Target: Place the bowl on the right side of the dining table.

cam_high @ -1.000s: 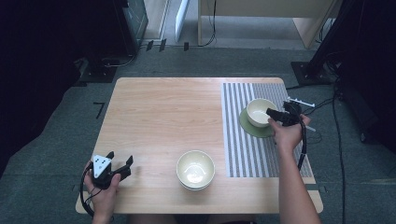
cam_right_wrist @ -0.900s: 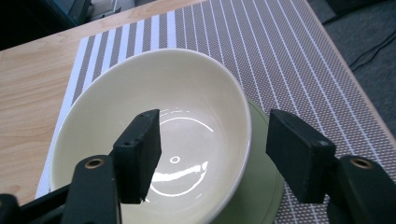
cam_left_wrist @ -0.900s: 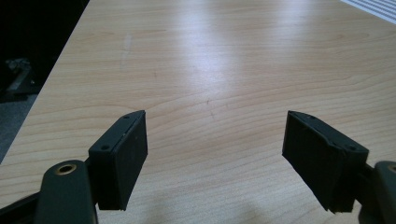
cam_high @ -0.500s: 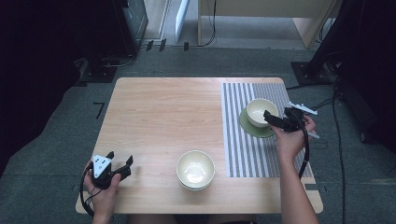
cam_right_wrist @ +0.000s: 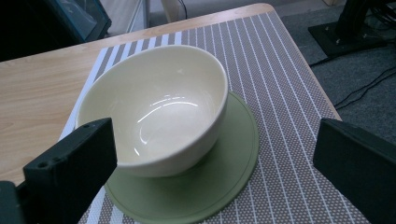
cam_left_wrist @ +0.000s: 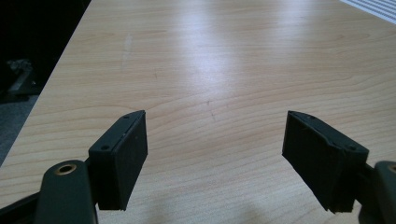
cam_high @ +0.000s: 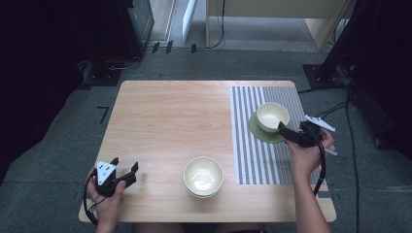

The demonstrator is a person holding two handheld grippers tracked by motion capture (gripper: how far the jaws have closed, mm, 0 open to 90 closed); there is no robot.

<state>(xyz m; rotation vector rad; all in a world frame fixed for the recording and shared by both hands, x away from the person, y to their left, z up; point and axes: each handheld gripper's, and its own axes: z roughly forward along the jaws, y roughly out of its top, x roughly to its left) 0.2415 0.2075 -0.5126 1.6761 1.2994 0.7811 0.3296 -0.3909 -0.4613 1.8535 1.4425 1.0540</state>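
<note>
Two bowls stand on the table (cam_high: pixel 160 116), and the striped mat (cam_high: pixel 265 160) serves here as landmark. One bowl (cam_high: pixel 272 116) sits on a green saucer (cam_high: pixel 257 130) on the mat's far half; the second bowl (cam_high: pixel 203 176) (apparently a stack of two) stands on bare wood just off the mat's near left edge. The right gripper (cam_high: pixel 286 132) hovers over the mat just beside the saucer's near right rim, jaws spread wide and holding nothing. In the right gripper view the bowl (cam_right_wrist: pixel 154 109) lies straight ahead between the jaws, tipped slightly, its rim toward the camera. The bowl is round, so no long axis governs the approach; what probably matters is that its near wall lies directly in front of the open jaws. The right hand (cam_high: pixel 306 155) is much the nearer. The left gripper (cam_high: pixel 124 174) rests well away from the mat, at the table's near left corner, jaws apart and empty.
</note>
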